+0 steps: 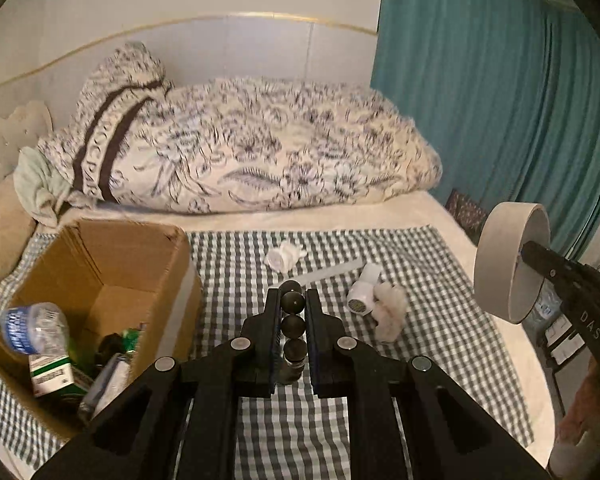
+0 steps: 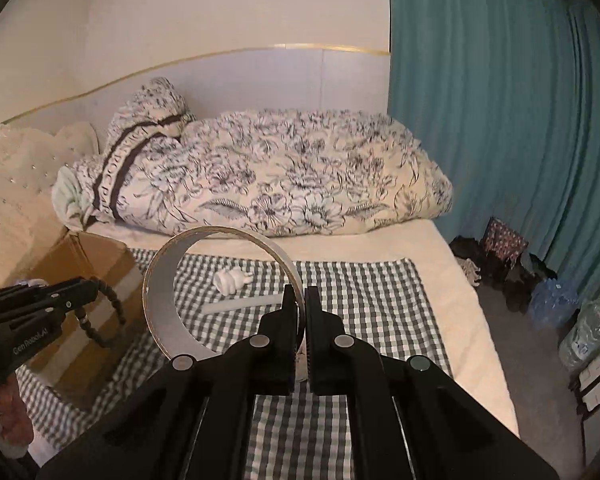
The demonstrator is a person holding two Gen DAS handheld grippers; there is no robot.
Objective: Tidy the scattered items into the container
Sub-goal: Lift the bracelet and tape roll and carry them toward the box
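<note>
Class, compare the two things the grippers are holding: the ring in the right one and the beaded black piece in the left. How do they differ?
The ring is pale, wide and hollow; the beaded black piece is a dark, thin chain of balls. The ring is pinched at its rim by the right gripper, while the beaded piece lies lengthwise between the left gripper fingers. Both are lifted above the checked cloth.

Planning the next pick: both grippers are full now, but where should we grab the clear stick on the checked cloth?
Grip the clear stick at mid-length, coming from above with the jaws across its narrow width. It lies flat on the checked cloth, long and thin, so an end grip would probably let it swing. Its far side has more room; the white lint shaver sits close to its right end.
</note>
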